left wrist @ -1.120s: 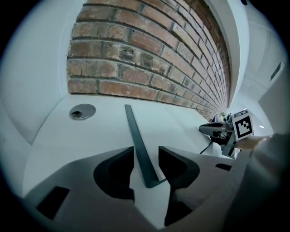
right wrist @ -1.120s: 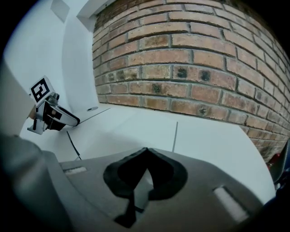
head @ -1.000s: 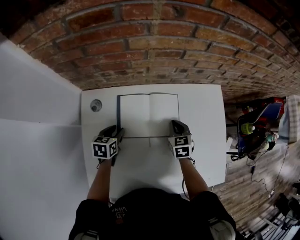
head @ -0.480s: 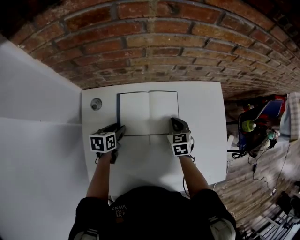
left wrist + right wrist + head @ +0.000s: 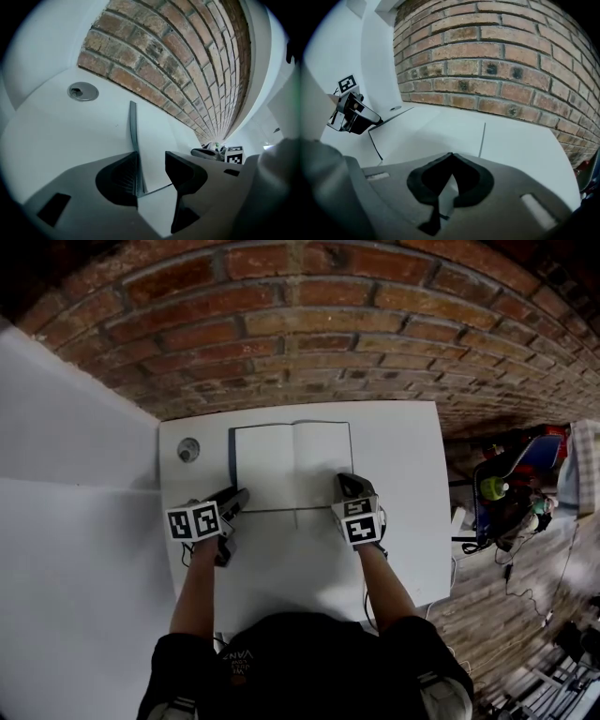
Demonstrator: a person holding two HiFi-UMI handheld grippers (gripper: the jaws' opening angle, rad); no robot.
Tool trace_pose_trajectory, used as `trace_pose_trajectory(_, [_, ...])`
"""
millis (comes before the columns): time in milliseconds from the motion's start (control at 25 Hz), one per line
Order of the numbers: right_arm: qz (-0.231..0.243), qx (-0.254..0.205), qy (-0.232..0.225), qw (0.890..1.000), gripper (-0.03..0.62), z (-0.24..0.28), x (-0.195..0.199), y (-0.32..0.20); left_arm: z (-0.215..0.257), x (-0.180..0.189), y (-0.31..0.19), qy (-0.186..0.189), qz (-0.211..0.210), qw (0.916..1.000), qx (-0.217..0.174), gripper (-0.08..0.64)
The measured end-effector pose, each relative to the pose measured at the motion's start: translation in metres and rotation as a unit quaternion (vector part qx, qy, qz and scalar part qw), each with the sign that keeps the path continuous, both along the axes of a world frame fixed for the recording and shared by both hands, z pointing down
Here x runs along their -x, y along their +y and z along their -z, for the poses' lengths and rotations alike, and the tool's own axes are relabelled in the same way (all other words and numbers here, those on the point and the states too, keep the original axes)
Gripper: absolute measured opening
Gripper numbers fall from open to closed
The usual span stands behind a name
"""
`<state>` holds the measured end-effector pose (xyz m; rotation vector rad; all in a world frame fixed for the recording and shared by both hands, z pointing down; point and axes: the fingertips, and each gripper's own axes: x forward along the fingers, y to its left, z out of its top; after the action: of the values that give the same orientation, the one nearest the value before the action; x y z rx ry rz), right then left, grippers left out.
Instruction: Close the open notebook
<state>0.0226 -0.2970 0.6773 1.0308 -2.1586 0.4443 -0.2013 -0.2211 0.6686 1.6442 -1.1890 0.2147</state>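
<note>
With left gripper (image 5: 152, 168) jaws spread wide, having just been opening, straddles the dark left cover edge of the notebook (image 5: 292, 465) at its near corner, outer pad just beside the cover, inner pad over the blank left page. Sets right gripper (image 5: 450, 157), jaws drawn together at the tips, on the near corner of the right-hand page, forearms reaching in from the bottom of the head view. Lies open on the white table (image 5: 403, 521), blank pages up, spine running away from the grippers. Shows a round hole (image 5: 188, 449) in the tabletop beyond the left gripper, near the far left corner. Ends at a red brick wall (image 5: 309, 324) just behind the table's far edge.
</note>
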Motion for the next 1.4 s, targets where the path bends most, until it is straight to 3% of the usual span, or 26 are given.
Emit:
trace_pose_trajectory(480, [-0.002,0.003,0.006,1.0,-0.002,0.003,-0.002,-0.002,0.018,-0.002,-0.001,0.066,0.028,0.9971,-0.024,0.198])
trace_pose_trajectory(960, [0.002,0.011,0.002,1.0,-0.002,0.001,-0.002,-0.001,0.061,-0.013,-0.005,0.113,0.029,0.9896,-0.084,0.195])
trace_pose_trajectory(1400, [0.0,0.012,-0.002,1.0,-0.002,0.004,-0.004,-0.001,0.106,-0.046,-0.008,0.123,-0.017,0.9826,-0.139,0.189])
